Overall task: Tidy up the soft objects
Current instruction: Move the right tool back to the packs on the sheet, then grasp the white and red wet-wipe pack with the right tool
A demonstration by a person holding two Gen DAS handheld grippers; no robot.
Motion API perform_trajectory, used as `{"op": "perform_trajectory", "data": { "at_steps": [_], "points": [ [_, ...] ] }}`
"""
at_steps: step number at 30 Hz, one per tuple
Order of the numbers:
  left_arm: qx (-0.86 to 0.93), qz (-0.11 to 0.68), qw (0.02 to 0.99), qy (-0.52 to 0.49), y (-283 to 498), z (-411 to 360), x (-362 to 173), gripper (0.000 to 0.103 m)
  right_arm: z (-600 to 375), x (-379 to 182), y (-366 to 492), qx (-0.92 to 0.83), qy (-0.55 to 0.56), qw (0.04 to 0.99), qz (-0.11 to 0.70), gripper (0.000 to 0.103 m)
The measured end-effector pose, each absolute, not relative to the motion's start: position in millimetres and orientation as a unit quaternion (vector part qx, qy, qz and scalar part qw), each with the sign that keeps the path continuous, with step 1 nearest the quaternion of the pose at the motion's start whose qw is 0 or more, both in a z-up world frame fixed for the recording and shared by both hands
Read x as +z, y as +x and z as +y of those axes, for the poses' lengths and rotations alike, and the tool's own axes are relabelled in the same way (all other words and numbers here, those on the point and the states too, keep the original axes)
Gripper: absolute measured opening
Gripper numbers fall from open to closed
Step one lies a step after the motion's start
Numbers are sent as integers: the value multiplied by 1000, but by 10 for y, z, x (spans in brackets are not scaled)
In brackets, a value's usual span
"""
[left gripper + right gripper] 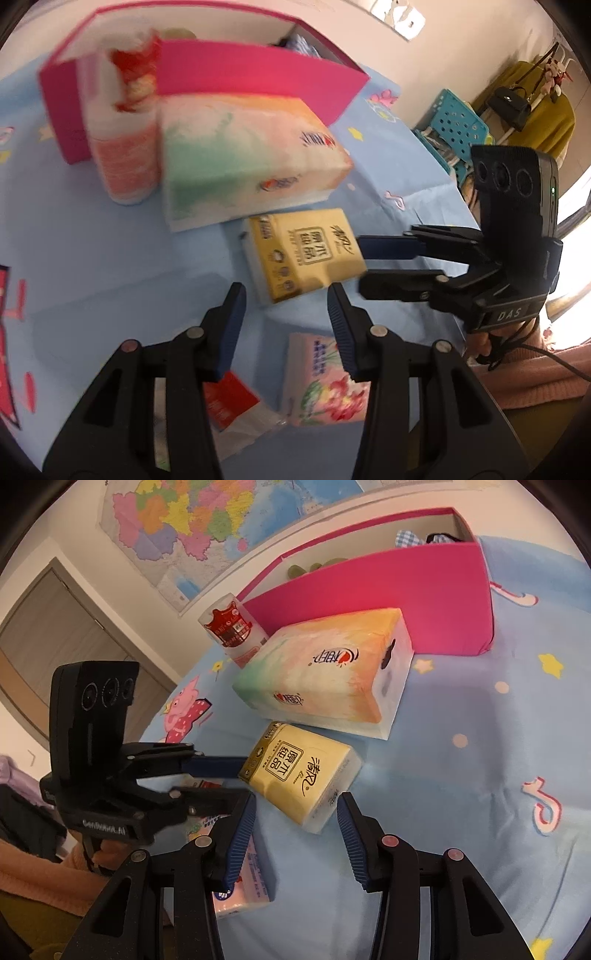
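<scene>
A yellow tissue pack (304, 254) (303, 773) lies on the blue sheet between both grippers. Behind it lies a large rainbow tissue pack (243, 162) (328, 672), and a red-and-white paper roll (125, 122) (234, 627) stands against the pink box (258, 77) (399, 598). A pink floral tissue pack (325, 380) (243, 878) lies near the front. My left gripper (286, 328) is open just short of the yellow pack. My right gripper (297, 829) is open beside the same pack; in the left wrist view its fingers (391, 247) reach the pack's right edge.
The pink box holds checked cloth (408, 539) and green items (306, 568). A red-and-clear packet (229, 406) lies under my left gripper. A turquoise crate (458, 122) stands beyond the bed edge. A map (207, 520) hangs on the wall.
</scene>
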State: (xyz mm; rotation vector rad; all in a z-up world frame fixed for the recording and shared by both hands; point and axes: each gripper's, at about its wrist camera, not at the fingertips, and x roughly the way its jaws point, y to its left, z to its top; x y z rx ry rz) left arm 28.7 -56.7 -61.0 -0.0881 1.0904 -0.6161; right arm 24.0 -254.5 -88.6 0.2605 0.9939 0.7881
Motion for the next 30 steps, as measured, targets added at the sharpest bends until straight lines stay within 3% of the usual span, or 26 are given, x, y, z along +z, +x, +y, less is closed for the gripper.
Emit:
{"op": "perform_trajectory", "data": {
  "at_steps": [11,23,26,30],
  "points": [
    [-207,484,847,-71,-7,173,-442,47,-2123,-654,86,452,78,771,443,47],
    [-161,501,844,-103,-338,560,-608,48,-1399,-883,194,457,13,739,495,47],
    [-166,508,838,-110,-361,578,-662,59,-1349,-881,175,460,7,738,495,49],
    [-184,510,833,-106,-377,514,-710,60,-1293,-879,157,463,5,736,494,49]
  ]
}}
